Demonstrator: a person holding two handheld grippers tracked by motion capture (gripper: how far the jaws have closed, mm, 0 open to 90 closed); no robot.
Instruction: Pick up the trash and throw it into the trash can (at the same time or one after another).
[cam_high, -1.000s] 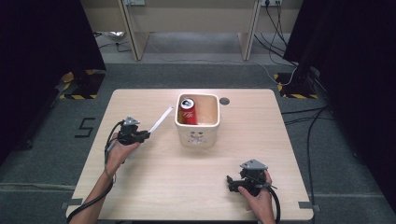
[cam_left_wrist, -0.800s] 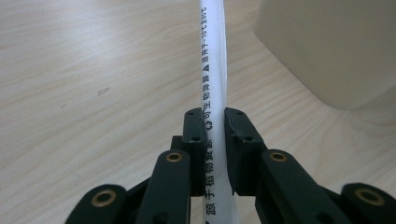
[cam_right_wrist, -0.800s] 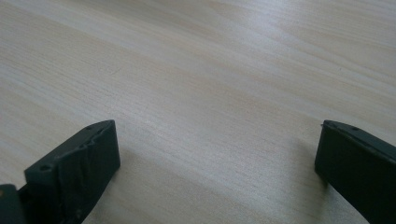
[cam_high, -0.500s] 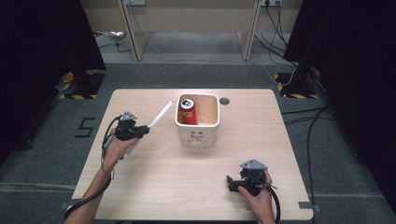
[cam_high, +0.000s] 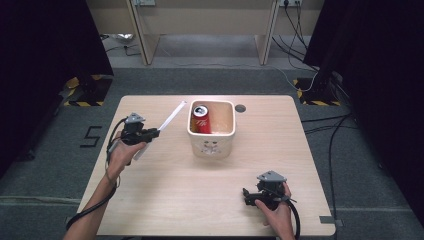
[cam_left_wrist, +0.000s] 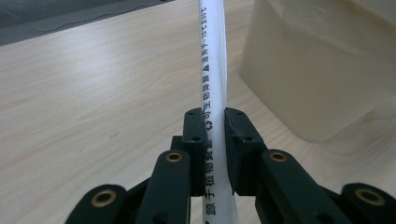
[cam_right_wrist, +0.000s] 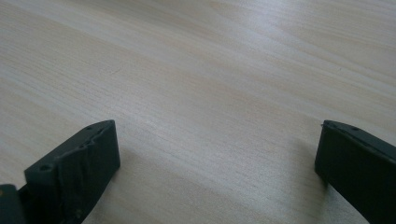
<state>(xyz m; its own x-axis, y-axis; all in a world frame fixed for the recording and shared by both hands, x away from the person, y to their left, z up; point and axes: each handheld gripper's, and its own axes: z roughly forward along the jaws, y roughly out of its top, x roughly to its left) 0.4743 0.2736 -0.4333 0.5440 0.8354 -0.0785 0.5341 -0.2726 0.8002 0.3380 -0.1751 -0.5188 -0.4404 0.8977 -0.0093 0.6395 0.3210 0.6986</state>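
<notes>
My left gripper (cam_high: 152, 133) is shut on a long white paper-wrapped straw (cam_high: 167, 119) and holds it above the left part of the table, its far end slanting toward the cream bin (cam_high: 211, 142). In the left gripper view the left gripper (cam_left_wrist: 215, 122) pinches the printed straw (cam_left_wrist: 212, 56) between both pads, with the bin wall (cam_left_wrist: 327, 70) close on the right. A red soda can (cam_high: 201, 119) lies inside the bin. My right gripper (cam_high: 246, 196) rests near the table's front right, and in the right gripper view that gripper (cam_right_wrist: 217, 149) stands open over bare wood.
The wooden table (cam_high: 165, 190) has a small round cable hole (cam_high: 240, 107) behind the bin. Grey carpet surrounds the table, with a desk frame (cam_high: 200, 30) at the back and black curtains on both sides.
My left gripper has risen and shifted a little toward the back with the straw in it. The right gripper has stayed where it was.
</notes>
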